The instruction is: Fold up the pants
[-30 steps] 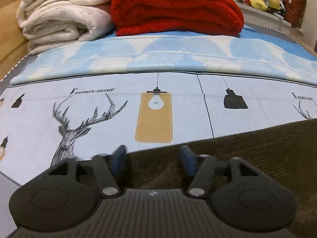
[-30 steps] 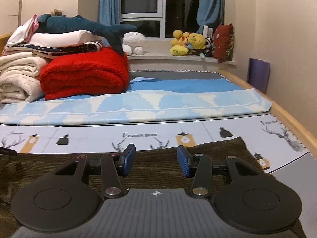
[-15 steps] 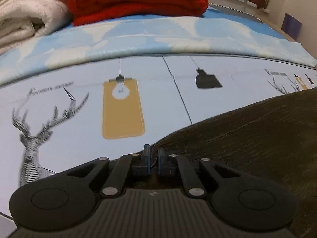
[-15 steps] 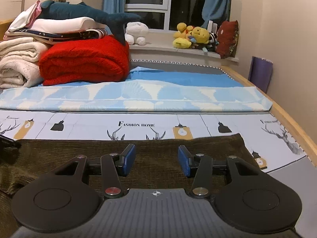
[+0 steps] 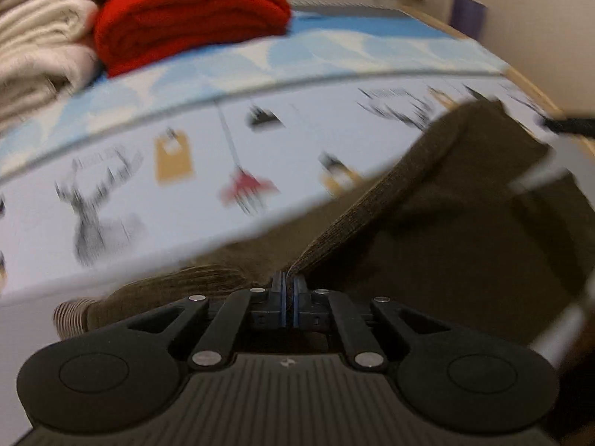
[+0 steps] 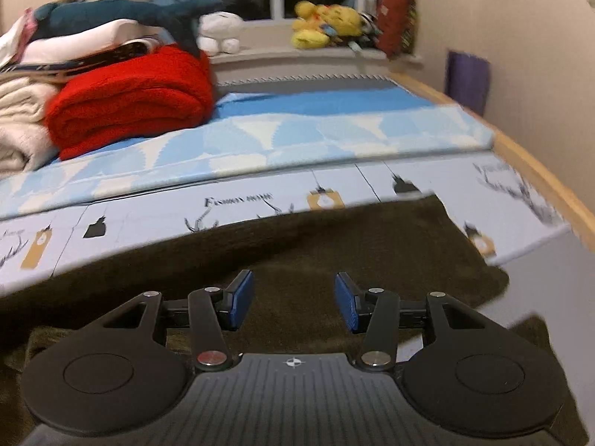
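Observation:
The dark brown corduroy pants (image 5: 465,245) lie on the printed bed sheet (image 5: 156,193). My left gripper (image 5: 289,284) is shut on an edge of the pants and holds it lifted, so a taut fold runs up to the right. In the right wrist view the pants (image 6: 334,245) spread flat across the sheet. My right gripper (image 6: 294,297) is open and empty just above the pants near their right end.
A red folded blanket (image 6: 130,100) and cream blankets (image 6: 18,126) are stacked at the back left, with a plush shark (image 6: 122,15) on top. Plush toys (image 6: 327,22) sit on the windowsill. The bed's wooden edge (image 6: 539,174) runs along the right by the wall.
My left gripper closed on the pants edge, then lifted and swung it to the right, with motion blur now. My right gripper stayed open and tilted slightly over the pants.

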The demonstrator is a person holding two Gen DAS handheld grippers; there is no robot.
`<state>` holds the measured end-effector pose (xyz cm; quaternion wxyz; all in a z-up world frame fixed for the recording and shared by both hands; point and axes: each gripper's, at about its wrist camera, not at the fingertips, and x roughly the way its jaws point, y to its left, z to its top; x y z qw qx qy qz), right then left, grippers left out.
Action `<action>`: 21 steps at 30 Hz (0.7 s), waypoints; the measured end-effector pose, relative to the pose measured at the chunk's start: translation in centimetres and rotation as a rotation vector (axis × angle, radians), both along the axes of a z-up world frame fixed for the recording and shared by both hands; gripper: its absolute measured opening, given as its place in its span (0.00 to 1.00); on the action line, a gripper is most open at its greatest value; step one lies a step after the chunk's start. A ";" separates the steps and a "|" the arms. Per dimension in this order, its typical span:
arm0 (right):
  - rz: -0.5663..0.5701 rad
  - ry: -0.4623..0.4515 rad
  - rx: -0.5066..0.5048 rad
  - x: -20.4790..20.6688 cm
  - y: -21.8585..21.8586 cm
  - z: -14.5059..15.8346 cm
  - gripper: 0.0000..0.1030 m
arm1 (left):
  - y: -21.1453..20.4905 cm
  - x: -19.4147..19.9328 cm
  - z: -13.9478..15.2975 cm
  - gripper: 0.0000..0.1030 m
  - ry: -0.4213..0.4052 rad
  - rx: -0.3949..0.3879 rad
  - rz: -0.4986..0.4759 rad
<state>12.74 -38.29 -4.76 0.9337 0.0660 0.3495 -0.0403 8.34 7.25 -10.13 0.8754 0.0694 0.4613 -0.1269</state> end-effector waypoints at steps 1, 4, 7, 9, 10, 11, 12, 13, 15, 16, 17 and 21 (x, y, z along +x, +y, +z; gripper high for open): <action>-0.017 0.009 0.033 -0.3 -0.4 -0.1 0.49 | -0.3 -1.6 -0.6 0.03 0.027 -0.006 -0.014; -0.054 0.019 0.070 -1.1 -1.4 -0.1 0.49 | 0.1 -4.5 -2.8 0.06 0.127 -0.035 -0.006; -0.093 0.014 0.096 -1.9 -2.4 -0.1 0.49 | 4.3 -4.6 -2.3 0.44 0.106 -0.139 0.207; -0.133 0.018 0.140 -2.0 -3.4 -0.3 0.49 | 8.3 -4.7 -2.4 0.61 0.120 -0.260 0.406; -0.156 0.021 0.169 -2.0 -4.0 -0.5 0.49 | 9.7 -4.7 -2.8 0.62 0.147 -0.294 0.484; -0.175 0.025 0.195 -2.0 -4.5 -0.7 0.48 | 11.0 -4.8 -3.5 0.62 0.185 -0.320 0.548; -0.194 0.029 0.224 -2.0 -5.2 -0.9 0.46 | 12.0 -4.7 -4.5 0.62 0.236 -0.337 0.603; -0.212 0.034 0.253 -1.9 -5.7 -1.2 0.40 | 12.7 -4.6 -5.4 0.62 0.281 -0.344 0.639; -0.239 0.042 0.298 -1.7 -6.7 -1.8 0.32 | 13.4 -4.5 -7.2 0.62 0.368 -0.374 0.686; -0.254 0.045 0.318 -1.6 -7.1 -2.1 0.31 | 13.5 -4.3 -7.9 0.63 0.393 -0.391 0.701; -0.266 0.047 0.335 -1.4 -7.5 -2.3 0.31 | 13.7 -4.0 -8.1 0.66 0.405 -0.397 0.708; -0.290 0.059 0.413 -0.2 -8.7 -3.7 0.33 | 14.0 -2.6 -9.3 0.69 0.441 -0.383 0.745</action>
